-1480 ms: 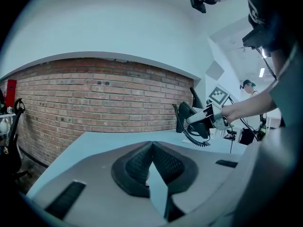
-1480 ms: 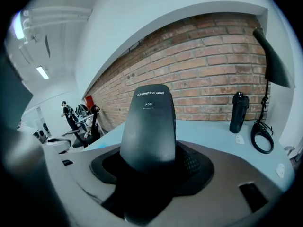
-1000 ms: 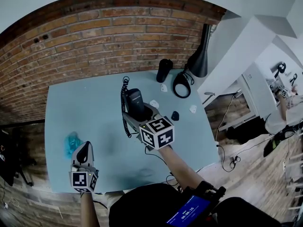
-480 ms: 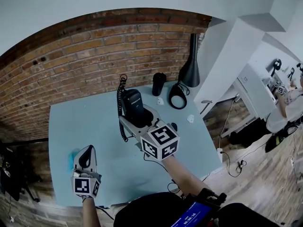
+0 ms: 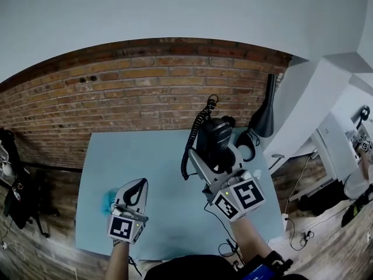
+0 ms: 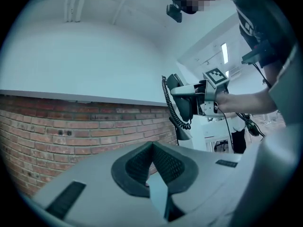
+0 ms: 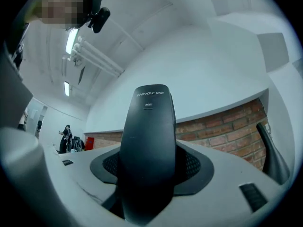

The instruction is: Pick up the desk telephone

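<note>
Holds the left gripper (image 5: 137,186) (image 6: 152,148) nearest, over the front part of the blue table (image 5: 163,174), jaws together with nothing between. Grips the desk telephone (image 5: 214,137) (image 7: 148,141) (image 6: 182,99) just beyond, right gripper (image 5: 220,167) (image 7: 149,162) clamped on it, up off the table, coiled cord (image 5: 190,150) dangling on its left. Leaves a black lamp (image 5: 263,118) standing farther right, before the brick wall (image 5: 140,92).

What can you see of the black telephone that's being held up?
The telephone is a smooth, matte black, plastic-looking body, rounded at the top, with small pale print there. It is clamped lengthwise between the right gripper's jaws, clear of the pale blue table. A black coiled cord hangs beside it.
</note>
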